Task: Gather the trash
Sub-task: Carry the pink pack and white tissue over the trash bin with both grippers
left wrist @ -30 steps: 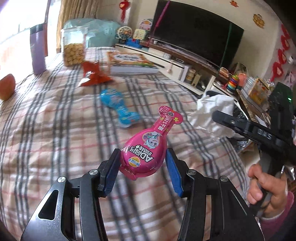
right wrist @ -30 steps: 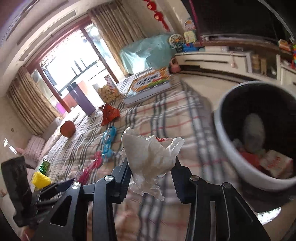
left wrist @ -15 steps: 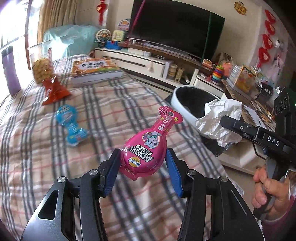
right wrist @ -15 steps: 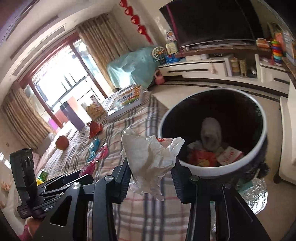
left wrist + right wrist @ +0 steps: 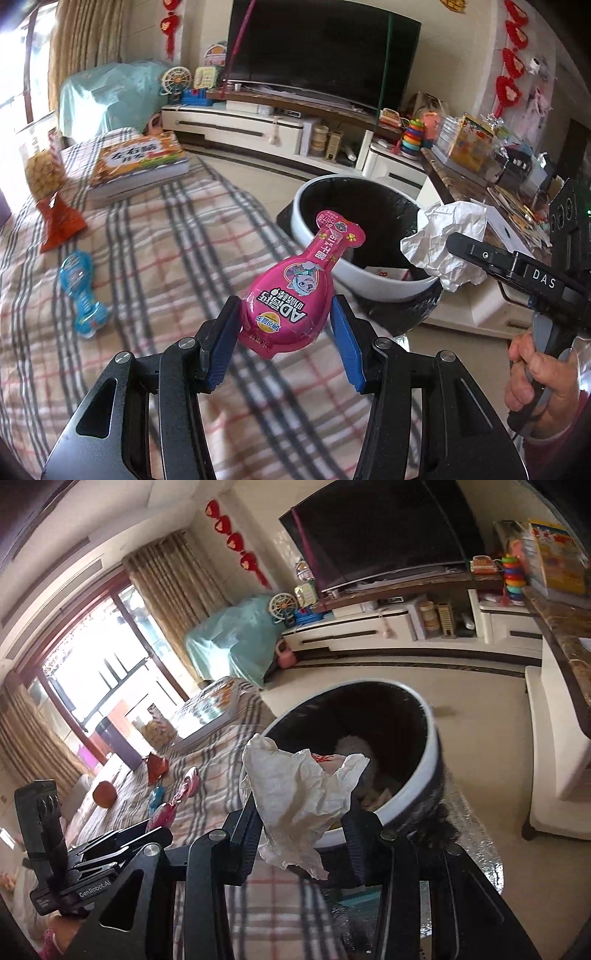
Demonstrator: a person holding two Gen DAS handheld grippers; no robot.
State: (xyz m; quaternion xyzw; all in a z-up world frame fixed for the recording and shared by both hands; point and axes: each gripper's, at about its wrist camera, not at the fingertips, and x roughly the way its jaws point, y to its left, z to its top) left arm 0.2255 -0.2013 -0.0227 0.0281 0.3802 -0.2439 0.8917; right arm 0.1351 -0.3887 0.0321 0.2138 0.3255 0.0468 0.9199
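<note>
My left gripper (image 5: 286, 332) is shut on a pink bottle-shaped snack packet (image 5: 295, 288), held in the air above the plaid-covered table, near its edge. Ahead and right stands a round trash bin (image 5: 354, 273) with a white rim and dark inside, holding some trash. My right gripper (image 5: 301, 823) is shut on a crumpled white tissue (image 5: 299, 790), just at the bin's (image 5: 432, 753) near rim. In the left wrist view that tissue (image 5: 447, 240) hangs over the bin's right rim. In the right wrist view the left gripper shows at the lower left with the pink packet (image 5: 166, 808).
On the plaid cloth (image 5: 147, 266) lie a blue packet (image 5: 83, 291), a red wrapper (image 5: 59, 225), a thick book (image 5: 140, 162) and a snack jar (image 5: 40, 173). A TV (image 5: 321, 51) and low cabinet stand behind. A person's hand (image 5: 543, 373) holds the right gripper's handle.
Both grippers have swung right from over the table toward the bin, still holding the packet and the tissue. The bin has come fully into the left wrist view.
</note>
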